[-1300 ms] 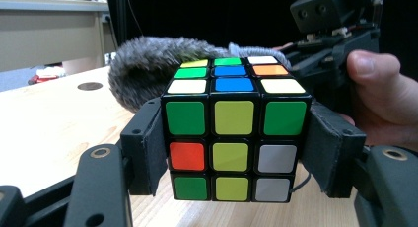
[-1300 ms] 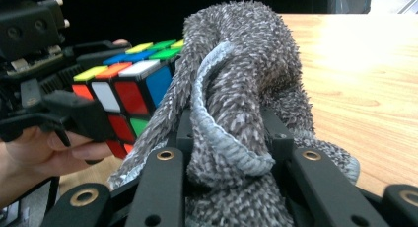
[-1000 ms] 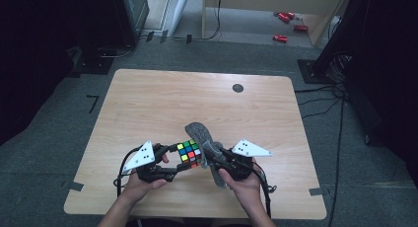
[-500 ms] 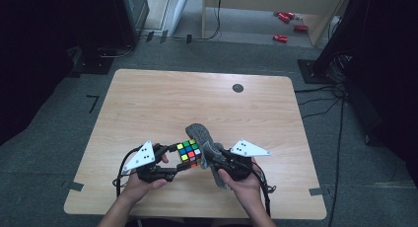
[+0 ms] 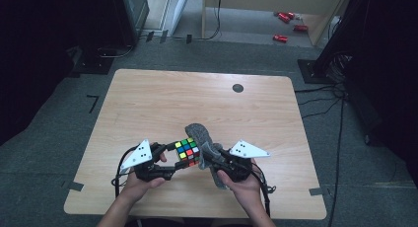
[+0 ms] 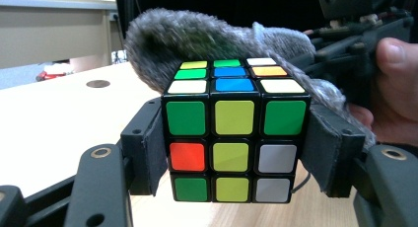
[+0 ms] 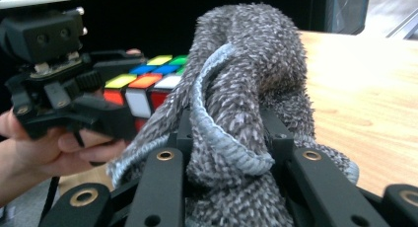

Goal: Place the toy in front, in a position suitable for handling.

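Note:
A scrambled colour cube (image 5: 187, 152) (image 6: 235, 138) is held just above the wooden table (image 5: 148, 103), near its front middle. My left gripper (image 5: 172, 160) (image 6: 235, 158) is shut on it, one pad on each side face. A grey fuzzy cloth (image 5: 202, 135) (image 7: 241, 103) with a pale blue hem is bunched between the jaws of my right gripper (image 5: 206, 160) (image 7: 229, 138), which is shut on it. The cloth lies against the cube's far side and drapes over part of its top (image 6: 197, 39). From the right gripper view the cube (image 7: 148, 81) peeks out left of the cloth.
A small dark round mark (image 5: 238, 88) sits on the table's far right part. Red items (image 5: 286, 19) lie on the floor beyond the table, near a pale cabinet. Dark equipment and cables (image 5: 340, 69) stand at both sides of the table.

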Tool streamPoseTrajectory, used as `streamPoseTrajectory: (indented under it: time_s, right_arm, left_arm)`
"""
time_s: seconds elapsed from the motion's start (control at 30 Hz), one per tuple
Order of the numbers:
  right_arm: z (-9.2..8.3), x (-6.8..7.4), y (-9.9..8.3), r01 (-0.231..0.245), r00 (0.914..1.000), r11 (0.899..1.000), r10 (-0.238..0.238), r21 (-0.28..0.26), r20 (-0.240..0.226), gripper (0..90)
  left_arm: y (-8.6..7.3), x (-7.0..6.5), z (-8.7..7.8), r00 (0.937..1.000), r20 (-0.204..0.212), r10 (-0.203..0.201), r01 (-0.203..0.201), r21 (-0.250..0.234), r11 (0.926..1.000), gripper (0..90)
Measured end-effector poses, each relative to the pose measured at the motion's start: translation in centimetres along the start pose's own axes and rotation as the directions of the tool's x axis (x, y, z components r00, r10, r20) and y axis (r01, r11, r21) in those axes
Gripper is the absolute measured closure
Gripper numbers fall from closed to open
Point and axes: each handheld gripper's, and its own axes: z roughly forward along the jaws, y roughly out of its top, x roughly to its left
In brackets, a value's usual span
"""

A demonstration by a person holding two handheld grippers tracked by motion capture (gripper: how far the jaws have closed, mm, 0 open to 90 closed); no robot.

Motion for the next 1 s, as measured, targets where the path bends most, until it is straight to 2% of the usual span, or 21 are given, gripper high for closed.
streamPoseTrajectory:
  time_s: [0.07,0.1,0.2,0.27,0.37,0.43,0.53,0.57,0.63,0.67,0.77,0.83,0.93,1.0]
  right_arm:
    - [0.3,-0.3,-0.4,-0.019,0.9997,1.000,0.019,0.008,-0.013,70.1]
    - [0.6,-0.4,-0.7,-0.026,0.9995,0.999,0.026,0.031,-0.017,70.2]
    - [1.6,-0.4,-1.6,-0.016,0.9997,0.994,0.018,0.105,-0.019,70.2]
    - [2.1,0.0,-2.0,-0.014,0.9992,0.994,0.018,0.113,-0.034,70.2]
    - [2.5,1.4,-1.9,0.037,0.9966,0.994,-0.029,0.101,-0.077,70.1]
    - [2.6,2.1,-1.9,0.061,0.9952,0.992,-0.052,0.111,-0.083,70.2]
    - [3.0,2.5,-2.3,0.063,0.9928,0.991,-0.051,0.117,-0.108,70.3]
    - [3.2,2.7,-2.4,0.080,0.9906,0.989,-0.065,0.126,-0.121,70.3]
    - [3.3,3.1,-2.4,0.120,0.9896,0.985,-0.109,0.121,-0.094,70.5]
    - [3.1,2.9,-2.3,0.116,0.9911,0.986,-0.107,0.116,-0.078,70.5]
    - [2.5,1.8,-2.1,0.061,0.9981,0.995,-0.060,0.081,-0.016,70.8]
    - [2.2,1.4,-2.1,0.032,0.9995,0.997,-0.032,0.064,0.001,70.7]
    - [2.5,2.1,-2.2,0.042,0.9989,0.997,-0.041,0.066,-0.023,70.6]
    - [3.1,3.0,-2.5,0.060,0.9956,0.995,-0.054,0.074,-0.076,70.2]
  left_arm:
    - [0.3,0.1,-0.3,0.9998,-0.019,-0.003,0.003,-0.017,0.9998,35.1]
    - [0.4,0.2,-0.5,0.9995,-0.028,-0.012,0.011,-0.031,0.9995,35.1]
    - [0.8,0.6,-1.3,0.9972,-0.062,-0.042,0.036,-0.089,0.9953,35.1]
    - [1.0,0.5,-1.6,0.9953,-0.084,-0.048,0.038,-0.122,0.9918,35.1]
    - [0.8,0.0,-0.9,0.9958,-0.078,-0.048,0.039,-0.116,0.9924,35.1]
    - [0.6,0.0,-0.7,0.9957,-0.068,-0.063,0.055,-0.118,0.9916,35.1]
    - [0.5,0.1,-0.7,0.9953,-0.068,-0.068,0.061,-0.110,0.9921,35.1]
    - [0.5,0.2,-0.7,0.9951,-0.068,-0.072,0.064,-0.109,0.9920,35.1]
    - [0.5,0.3,-0.8,0.9943,-0.070,-0.080,0.071,-0.116,0.9906,35.1]
    - [0.5,0.4,-0.9,0.9939,-0.071,-0.085,0.076,-0.120,0.9899,35.2]
    - [0.6,0.5,-1.0,0.9936,-0.067,-0.091,0.082,-0.124,0.9888,35.2]
    - [0.5,0.4,-0.8,0.9937,-0.067,-0.090,0.082,-0.121,0.9892,35.2]
    - [0.4,0.3,-0.7,0.9937,-0.061,-0.094,0.086,-0.121,0.9889,35.2]
    - [0.5,0.3,-0.7,0.9943,-0.062,-0.087,0.079,-0.117,0.9899,35.2]
